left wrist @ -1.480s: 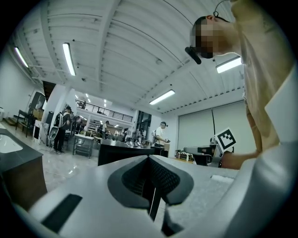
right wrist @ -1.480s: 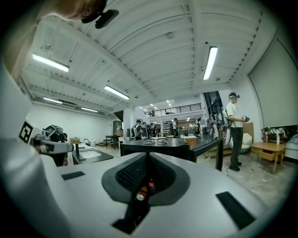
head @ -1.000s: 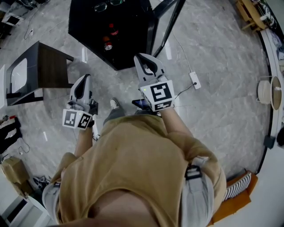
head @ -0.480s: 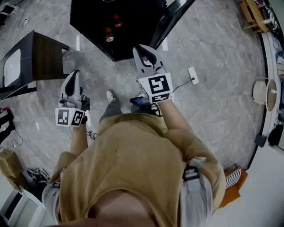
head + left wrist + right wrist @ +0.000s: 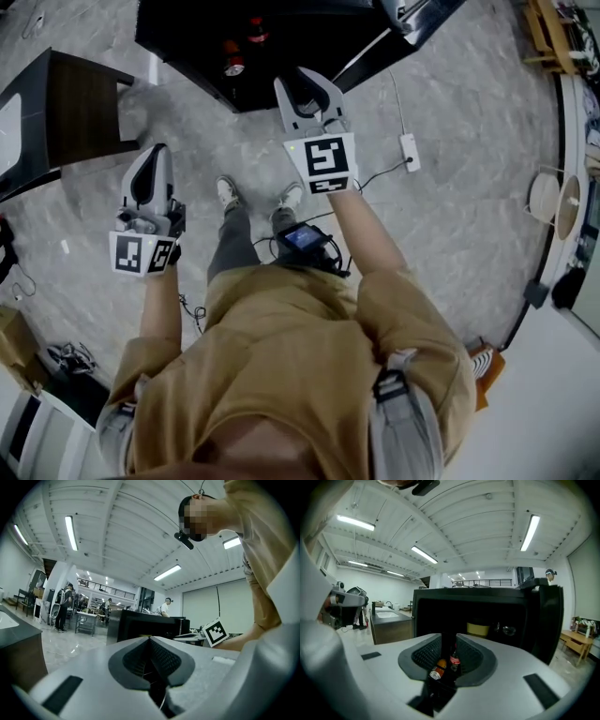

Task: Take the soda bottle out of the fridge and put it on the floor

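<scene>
The black fridge (image 5: 187, 33) stands open on the floor, its door (image 5: 412, 19) swung to the right. Inside, the soda bottle (image 5: 454, 660) with a red label stands upright; the head view shows the soda bottle (image 5: 255, 35) deep in the dark interior. An orange can (image 5: 437, 670) lies beside it. My right gripper (image 5: 302, 82) points at the fridge's front edge. In its own view the right gripper (image 5: 448, 641) has its jaws opening, with nothing between them and the bottle still well ahead. My left gripper (image 5: 150, 161) hangs lower left, and the left gripper (image 5: 150, 641) is shut and empty.
A dark cabinet (image 5: 66, 112) with a sink stands left of the fridge. A white power strip (image 5: 410, 150) and its cable lie on the marble floor to the right. The person's feet (image 5: 225, 192) are just before the fridge. A yellow container (image 5: 477, 629) sits on the fridge's upper shelf.
The person has stepped closer to the fridge. Both grippers moved forward with them, and the right one now reaches the fridge's open front.
</scene>
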`<move>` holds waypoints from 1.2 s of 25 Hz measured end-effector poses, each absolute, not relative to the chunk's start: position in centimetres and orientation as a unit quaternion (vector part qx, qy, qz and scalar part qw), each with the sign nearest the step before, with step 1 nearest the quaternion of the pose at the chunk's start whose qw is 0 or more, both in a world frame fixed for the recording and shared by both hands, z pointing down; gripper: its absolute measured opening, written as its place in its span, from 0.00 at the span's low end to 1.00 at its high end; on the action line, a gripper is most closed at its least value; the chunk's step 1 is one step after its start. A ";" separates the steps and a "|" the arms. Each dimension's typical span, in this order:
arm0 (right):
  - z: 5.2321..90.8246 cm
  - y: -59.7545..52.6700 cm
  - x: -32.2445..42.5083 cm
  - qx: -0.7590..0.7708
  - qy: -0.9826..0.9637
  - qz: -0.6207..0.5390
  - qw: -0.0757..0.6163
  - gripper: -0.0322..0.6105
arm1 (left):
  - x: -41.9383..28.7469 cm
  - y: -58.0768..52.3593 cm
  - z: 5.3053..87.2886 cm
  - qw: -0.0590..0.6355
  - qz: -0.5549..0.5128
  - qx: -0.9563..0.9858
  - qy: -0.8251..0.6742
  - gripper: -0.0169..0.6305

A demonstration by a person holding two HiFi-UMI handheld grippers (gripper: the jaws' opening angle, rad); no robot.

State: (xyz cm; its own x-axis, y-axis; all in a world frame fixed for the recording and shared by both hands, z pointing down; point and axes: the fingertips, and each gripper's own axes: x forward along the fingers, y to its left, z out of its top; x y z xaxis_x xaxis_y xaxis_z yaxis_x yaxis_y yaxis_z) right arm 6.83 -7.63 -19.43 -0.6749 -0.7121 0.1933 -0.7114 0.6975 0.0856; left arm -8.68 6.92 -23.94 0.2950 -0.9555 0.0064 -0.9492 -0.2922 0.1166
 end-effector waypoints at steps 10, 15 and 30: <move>-11.4 -13.9 2.2 0.387 -0.913 -0.011 0.129 0.22 | -10.3 2.2 -17.3 0.064 -0.046 0.814 -0.576 0.03; -7.4 -16.9 0.7 0.386 -0.913 0.009 0.132 0.25 | -11.2 -0.5 -14.5 0.067 -0.045 0.815 -0.574 0.03; -1.7 -23.5 -2.4 0.400 -0.905 0.032 0.142 0.46 | -13.4 -3.0 -10.7 0.083 -0.039 0.816 -0.570 0.03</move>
